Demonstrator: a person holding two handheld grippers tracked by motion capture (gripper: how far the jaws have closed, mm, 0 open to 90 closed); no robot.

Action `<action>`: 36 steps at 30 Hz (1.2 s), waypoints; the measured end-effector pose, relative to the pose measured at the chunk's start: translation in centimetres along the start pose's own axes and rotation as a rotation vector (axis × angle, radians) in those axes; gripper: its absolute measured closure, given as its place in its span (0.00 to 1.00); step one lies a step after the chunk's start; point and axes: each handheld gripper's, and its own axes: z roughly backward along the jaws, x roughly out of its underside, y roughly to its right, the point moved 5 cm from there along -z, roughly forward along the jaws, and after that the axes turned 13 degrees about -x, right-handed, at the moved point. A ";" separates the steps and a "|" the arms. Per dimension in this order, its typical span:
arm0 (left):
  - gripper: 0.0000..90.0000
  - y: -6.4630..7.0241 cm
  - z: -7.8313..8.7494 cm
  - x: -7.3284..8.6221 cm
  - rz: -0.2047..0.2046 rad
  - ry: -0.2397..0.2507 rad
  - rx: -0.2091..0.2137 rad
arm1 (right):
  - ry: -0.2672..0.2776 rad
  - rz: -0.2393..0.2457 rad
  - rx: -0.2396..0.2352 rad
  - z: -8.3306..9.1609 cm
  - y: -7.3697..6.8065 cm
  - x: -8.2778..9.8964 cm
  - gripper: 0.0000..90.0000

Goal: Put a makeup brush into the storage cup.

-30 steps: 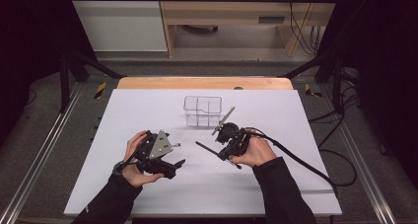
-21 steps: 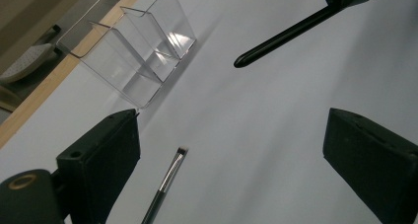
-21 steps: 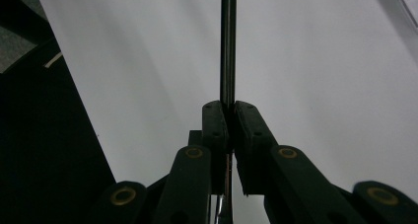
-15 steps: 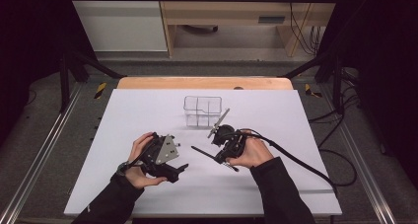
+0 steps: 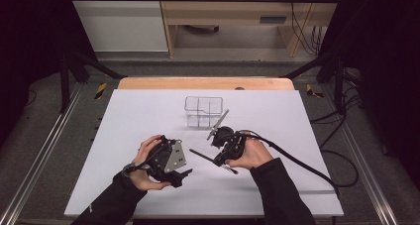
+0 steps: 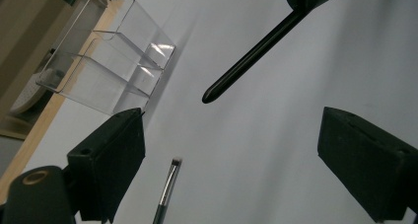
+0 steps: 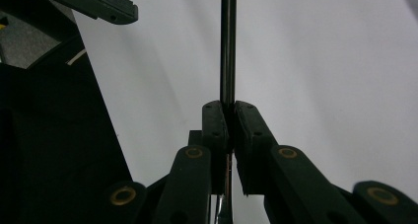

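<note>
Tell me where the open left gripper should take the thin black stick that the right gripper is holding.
Grip the bare shaft of the thin black stick, a little back from its tapered tip. That end juts free from the right gripper, which is shut on it farther along. Bring the left gripper in from the tip's side, its open jaws straddling the shaft crosswise.

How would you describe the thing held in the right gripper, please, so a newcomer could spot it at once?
On the white table, just in front of the clear plastic divided organiser, the right gripper is shut on a slim black stick-shaped makeup brush handle. It is lifted off the surface and points toward the left gripper, unlike the silver-ferruled brush lying flat on the table.
</note>
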 end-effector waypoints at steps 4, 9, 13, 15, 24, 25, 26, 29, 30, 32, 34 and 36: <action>0.12 0.2 0.0 -0.4 -0.029 0.002 -0.004 | 0.003 0.000 -0.004 0.0 -0.1 0.0 0.94; 0.12 0.7 -0.2 -0.8 -0.076 -0.008 -0.010 | 0.004 -0.001 -0.012 0.0 -0.3 0.0 0.94; 0.13 1.2 -0.4 -1.1 -0.116 -0.010 -0.013 | 0.007 0.005 -0.014 -0.1 -0.4 0.1 0.94; 0.13 1.3 -0.5 -1.3 -0.127 -0.011 -0.014 | 0.012 0.003 -0.016 -0.1 -0.5 0.0 0.94; 0.16 1.8 -0.8 -1.6 -0.175 -0.013 -0.004 | 0.005 0.002 -0.024 -0.3 -0.5 0.0 0.94; 0.16 1.9 -0.8 -1.6 -0.183 -0.013 -0.003 | 0.006 0.003 -0.028 -0.3 -0.5 0.0 0.94; 0.17 2.0 -0.9 -1.6 -0.191 -0.012 -0.002 | 0.008 0.003 -0.030 -0.3 -0.6 0.0 0.94; 0.19 2.2 -1.0 -1.7 -0.228 -0.022 -0.007 | 0.004 0.002 -0.036 -0.4 -0.6 0.0 0.94; 0.21 2.3 -1.1 -1.8 -0.238 -0.020 -0.009 | 0.000 -0.001 -0.037 -0.4 -0.6 0.0 0.94; 0.23 2.4 -1.2 -1.8 -0.260 -0.024 -0.015 | 0.003 0.000 -0.040 -0.4 -0.6 0.0 0.94; 0.25 2.5 -1.4 -1.9 -0.279 -0.027 -0.022 | 0.005 0.002 -0.044 -0.5 -0.6 0.0 0.94; 0.27 2.7 -1.5 -1.8 -0.295 -0.028 -0.029 | 0.004 0.005 -0.049 -0.6 -0.7 0.0 0.94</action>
